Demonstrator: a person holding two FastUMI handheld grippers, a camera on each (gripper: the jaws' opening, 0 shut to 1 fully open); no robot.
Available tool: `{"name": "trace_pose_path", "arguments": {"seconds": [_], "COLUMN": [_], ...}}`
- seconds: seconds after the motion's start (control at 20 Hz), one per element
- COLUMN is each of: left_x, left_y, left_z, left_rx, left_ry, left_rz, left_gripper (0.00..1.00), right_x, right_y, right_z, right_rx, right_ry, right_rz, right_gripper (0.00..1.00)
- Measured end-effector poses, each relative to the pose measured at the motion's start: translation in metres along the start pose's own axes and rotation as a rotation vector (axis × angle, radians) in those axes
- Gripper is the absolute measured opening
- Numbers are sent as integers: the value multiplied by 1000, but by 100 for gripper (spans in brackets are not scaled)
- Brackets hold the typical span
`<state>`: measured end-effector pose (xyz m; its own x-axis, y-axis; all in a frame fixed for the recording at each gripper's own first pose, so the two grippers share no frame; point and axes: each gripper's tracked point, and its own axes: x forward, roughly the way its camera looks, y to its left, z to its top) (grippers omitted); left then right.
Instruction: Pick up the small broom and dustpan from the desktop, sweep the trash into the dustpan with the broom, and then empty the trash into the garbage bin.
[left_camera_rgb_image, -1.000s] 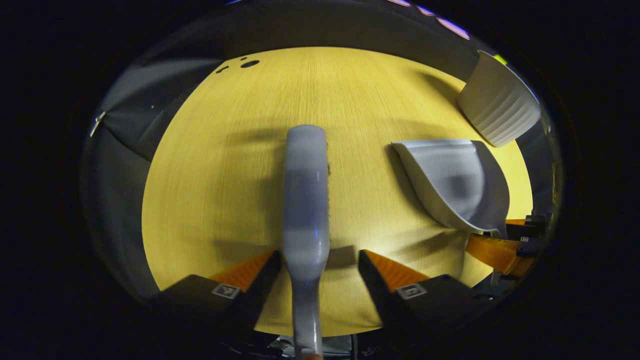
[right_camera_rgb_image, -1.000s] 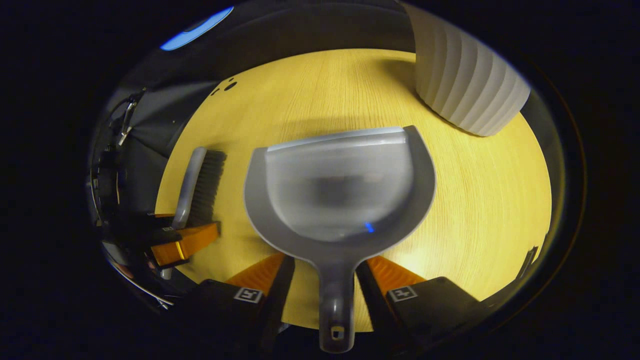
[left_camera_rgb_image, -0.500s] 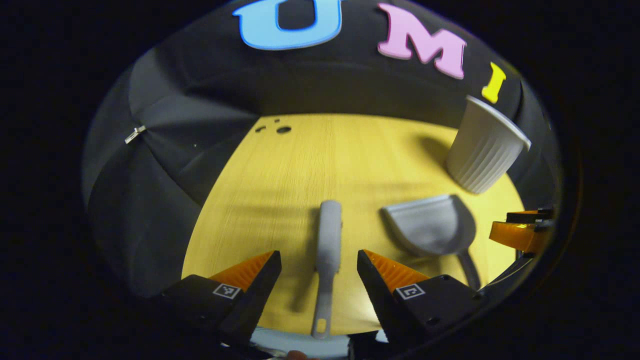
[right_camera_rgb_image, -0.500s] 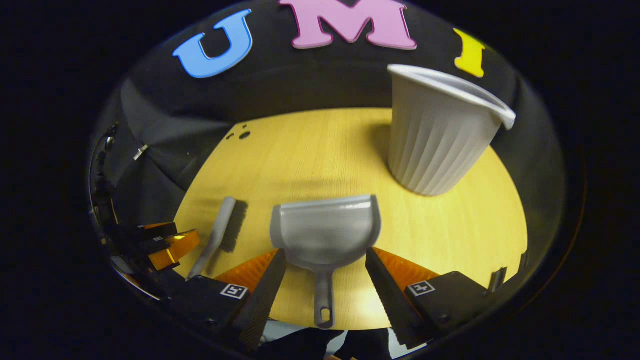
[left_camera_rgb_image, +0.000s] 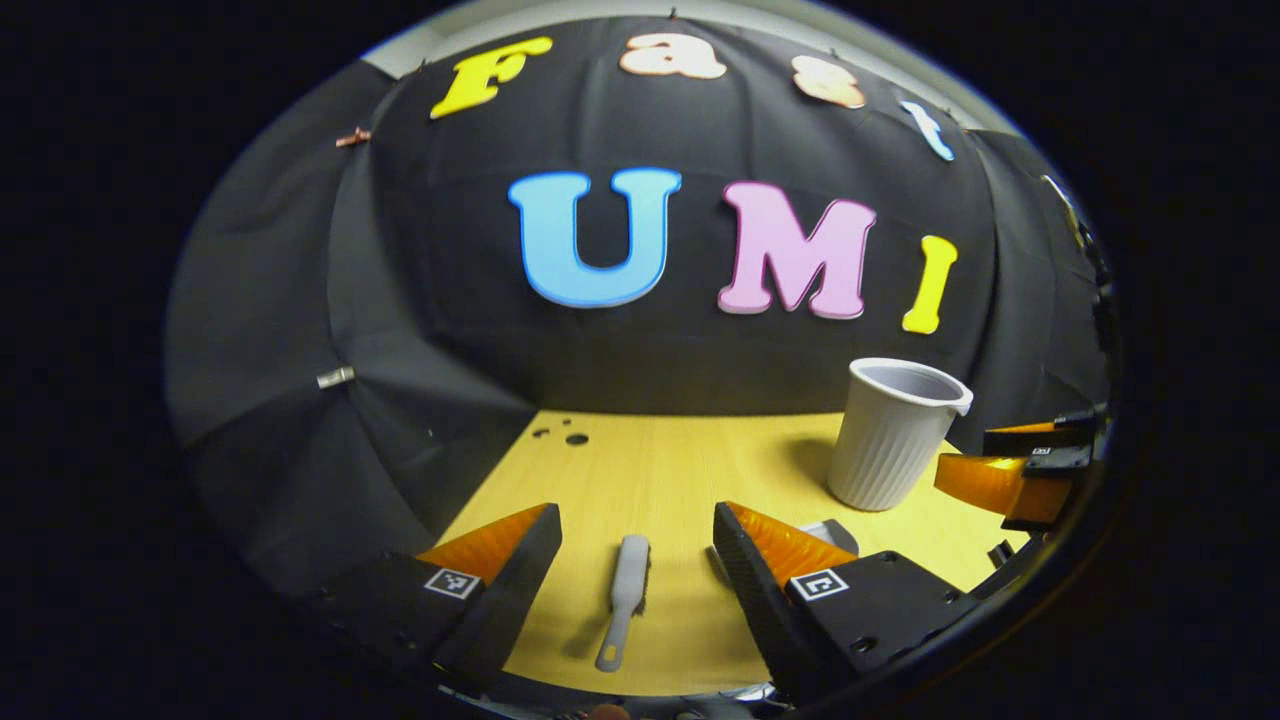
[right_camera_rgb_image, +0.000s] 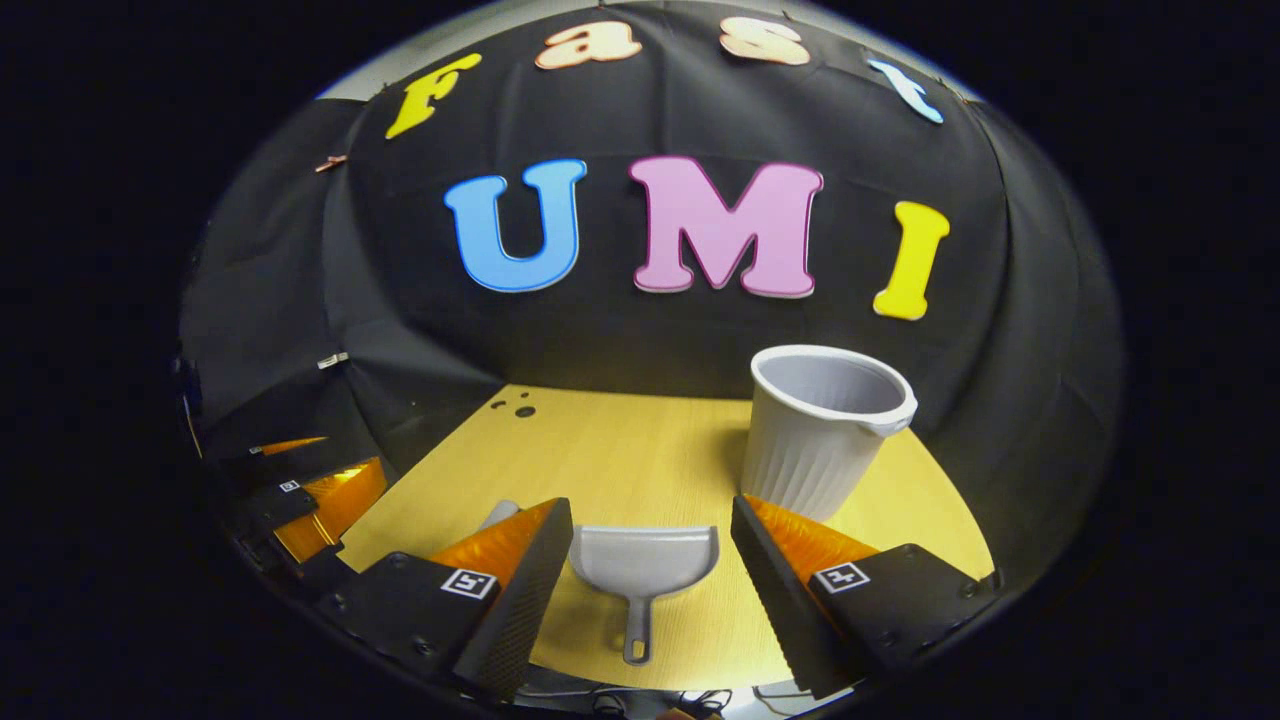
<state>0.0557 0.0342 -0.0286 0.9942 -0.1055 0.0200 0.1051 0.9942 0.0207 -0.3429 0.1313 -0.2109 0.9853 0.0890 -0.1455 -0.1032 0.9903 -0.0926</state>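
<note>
A small grey broom (left_camera_rgb_image: 625, 598) lies on the yellow desktop (left_camera_rgb_image: 660, 470), handle toward me. My left gripper (left_camera_rgb_image: 632, 522) hangs open well above it, nothing between its fingers. Beside the broom a corner of the grey dustpan (left_camera_rgb_image: 836, 533) peeks out behind one finger. In the right gripper view the dustpan (right_camera_rgb_image: 642, 566) lies flat, handle toward me, and my right gripper (right_camera_rgb_image: 650, 515) is open high above it. The broom's tip (right_camera_rgb_image: 499, 513) shows past its left finger. A white ribbed bin (right_camera_rgb_image: 820, 430) stands upright behind the dustpan; it is the same bin (left_camera_rgb_image: 892, 433) at the right in the left gripper view.
Small dark holes (left_camera_rgb_image: 566, 437) mark the desktop's far left corner. Black cloth walls close in the back and left side. The right gripper (left_camera_rgb_image: 1015, 470) hangs at the right edge of the left gripper view; the left gripper (right_camera_rgb_image: 300, 490) shows at the left of the right gripper view.
Both grippers have risen and pulled back from the desktop, open and with nothing in them. Broom and dustpan stay lying where they were and now look far smaller.
</note>
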Motion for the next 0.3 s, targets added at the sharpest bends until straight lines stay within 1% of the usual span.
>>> {"name": "trace_pose_path", "arguments": {"seconds": [0.15, 0.25, 0.3], "left_x": [-30, -46, -52], "left_y": [-8, -15, -16], "left_z": [6, 9, 6], "left_rx": [-28, -36, -33], "left_ry": [-92, -119, -123], "left_rz": [-7, -13, -10], "left_gripper": [96, 96, 96], "right_x": [-29, -43, -46], "right_y": [-4, -3, -4], "right_z": [13, 11, 2], "right_rx": [-60, -68, -63], "right_ry": [-113, -134, -122], "right_rz": [-32, -46, -48], "right_gripper": [98, 98, 99]}}
